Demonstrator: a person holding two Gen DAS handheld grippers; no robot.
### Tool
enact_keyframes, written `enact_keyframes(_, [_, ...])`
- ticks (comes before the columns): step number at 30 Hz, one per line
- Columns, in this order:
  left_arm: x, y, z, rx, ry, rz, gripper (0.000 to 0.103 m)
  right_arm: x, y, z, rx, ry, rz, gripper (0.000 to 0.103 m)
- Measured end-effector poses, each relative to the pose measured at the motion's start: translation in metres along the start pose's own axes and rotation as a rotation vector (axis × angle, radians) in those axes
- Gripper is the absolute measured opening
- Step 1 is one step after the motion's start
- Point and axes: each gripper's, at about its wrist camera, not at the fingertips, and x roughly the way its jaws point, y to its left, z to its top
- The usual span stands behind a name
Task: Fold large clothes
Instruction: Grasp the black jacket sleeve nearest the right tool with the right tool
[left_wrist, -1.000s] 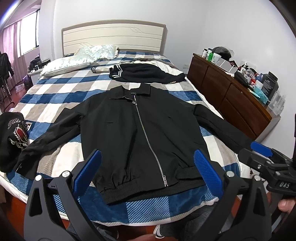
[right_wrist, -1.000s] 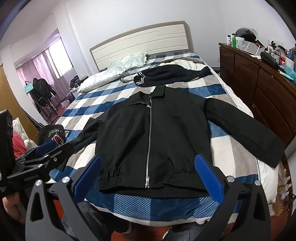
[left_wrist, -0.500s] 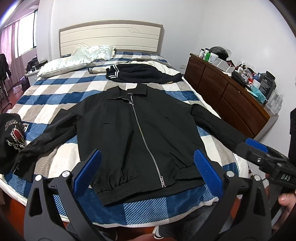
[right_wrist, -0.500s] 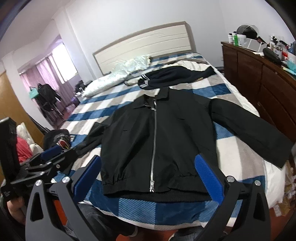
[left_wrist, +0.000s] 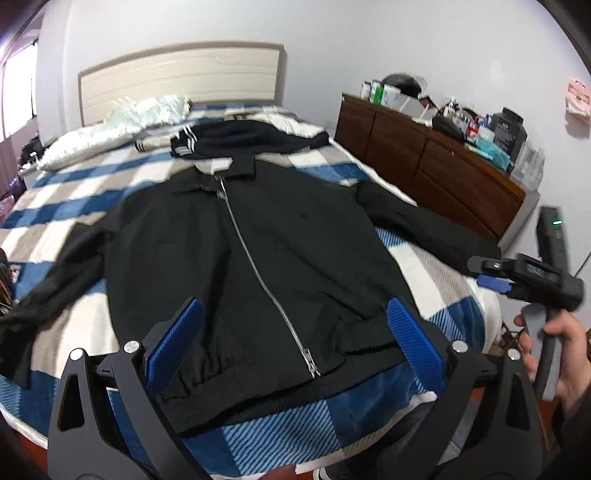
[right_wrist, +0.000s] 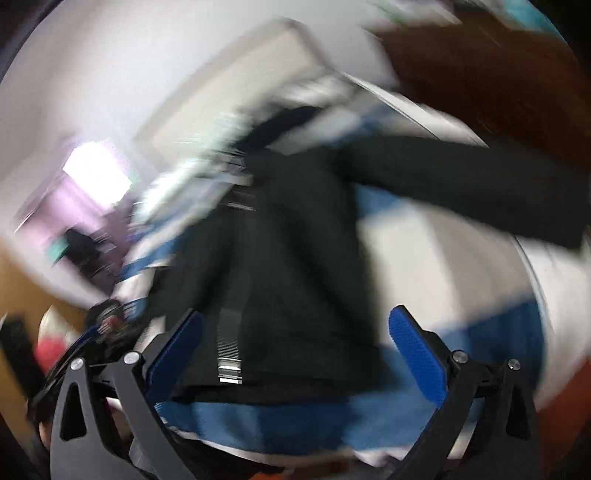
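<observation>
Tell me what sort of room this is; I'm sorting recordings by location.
Almost certainly a home bedroom. A bed with a checked blue-and-white cover and a pale headboard fills the view, a black zip jacket is spread flat on it, and a cluttered wooden dresser stands along the wall.

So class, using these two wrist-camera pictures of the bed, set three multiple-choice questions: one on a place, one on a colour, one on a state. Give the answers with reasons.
1. Where does the striped dark garment lie?
A. beyond the black jacket's collar, toward the headboard
B. on the dresser
C. below the jacket's hem

2. What colour are the left claw pads?
A. red
B. blue
C. green

3. How is the black jacket lying?
A. folded in half
B. zipped, spread flat, sleeves out
C. hanging off the bed

Answers:
1 A: it lies between collar and pillows.
2 B: both pads are blue.
3 B: the zip is closed and both sleeves are spread.
</observation>
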Motion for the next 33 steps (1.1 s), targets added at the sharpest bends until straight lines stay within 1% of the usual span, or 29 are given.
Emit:
enact_keyframes(1, [0.005,-0.001,-0.003,0.002,0.004,-0.010,0.098,0.002,-0.029,0.002,0.074,-0.011,0.000,0.099])
enact_keyframes(2, [0.014,0.000,-0.009,0.003,0.013,-0.019,0.098,0.002,-0.054,0.003,0.128,-0.033,-0.022,0.099])
enact_keyframes(3, [0.020,-0.001,-0.012,0.005,0.017,-0.021,0.098,0.000,-0.078,0.005,0.173,-0.053,-0.042,0.099])
enact_keyframes(4, [0.031,-0.001,-0.019,0.008,0.024,-0.030,0.098,-0.002,-0.097,0.007,0.210,-0.073,-0.041,0.099])
enact_keyframes(6, [0.045,-0.001,-0.027,0.018,0.027,-0.043,0.098,-0.008,-0.123,0.013,0.255,-0.115,-0.047,0.099])
enact_keyframes(8, [0.060,-0.002,-0.034,0.044,0.023,-0.040,0.098,-0.014,-0.151,0.027,0.290,-0.163,-0.076,0.099])
enact_keyframes(9, [0.066,-0.003,-0.035,0.054,0.024,-0.039,0.098,-0.015,-0.161,0.032,0.305,-0.175,-0.081,0.099])
enact_keyframes(10, [0.075,-0.001,-0.038,0.058,0.030,-0.045,0.098,-0.012,-0.179,0.037,0.359,-0.168,-0.089,0.099])
enact_keyframes(11, [0.081,0.001,-0.039,0.050,0.036,-0.050,0.098,-0.008,-0.194,0.039,0.421,-0.151,-0.076,0.099])
enact_keyframes(12, [0.087,0.004,-0.039,0.036,0.042,-0.054,0.098,-0.002,-0.207,0.041,0.479,-0.146,-0.039,0.099])
enact_keyframes(13, [0.094,0.007,-0.039,0.018,0.045,-0.056,0.098,0.003,-0.216,0.042,0.507,-0.150,-0.015,0.099])
enact_keyframes(15, [0.103,0.011,-0.037,0.001,0.043,-0.061,0.098,0.014,-0.231,0.050,0.545,-0.169,-0.009,0.099])
enact_keyframes(18, [0.119,0.016,-0.028,0.030,0.025,-0.061,0.098,0.023,-0.246,0.060,0.634,-0.199,0.012,0.099])
enact_keyframes(20, [0.127,0.020,-0.025,0.023,0.019,-0.067,0.098,0.022,-0.247,0.067,0.706,-0.233,0.010,0.099])
enact_keyframes(23, [0.135,0.032,-0.022,-0.036,0.019,-0.085,0.098,0.017,-0.234,0.078,0.667,-0.283,-0.017,0.099])
enact_keyframes(26, [0.136,0.035,-0.015,-0.059,0.028,-0.096,0.098,0.012,-0.216,0.091,0.578,-0.322,-0.049,0.091])
enact_keyframes(28, [0.132,0.038,-0.013,-0.077,0.014,-0.120,0.098,0.012,-0.212,0.099,0.561,-0.371,-0.055,0.085])
enact_keyframes(29, [0.129,0.039,-0.014,-0.079,0.012,-0.132,0.098,0.018,-0.213,0.104,0.562,-0.368,-0.071,0.075])
enact_keyframes(30, [0.127,0.041,-0.017,-0.070,0.013,-0.135,0.098,0.028,-0.217,0.109,0.569,-0.331,-0.098,0.066])
enact_keyframes(31, [0.126,0.041,-0.020,-0.055,0.018,-0.131,0.098,0.034,-0.222,0.113,0.581,-0.298,-0.121,0.059])
enact_keyframes(32, [0.125,0.042,-0.024,-0.036,0.023,-0.125,0.098,0.040,-0.229,0.117,0.596,-0.278,-0.125,0.045])
enact_keyframes(33, [0.124,0.043,-0.026,-0.019,0.029,-0.120,0.098,0.041,-0.236,0.121,0.610,-0.279,-0.118,0.034])
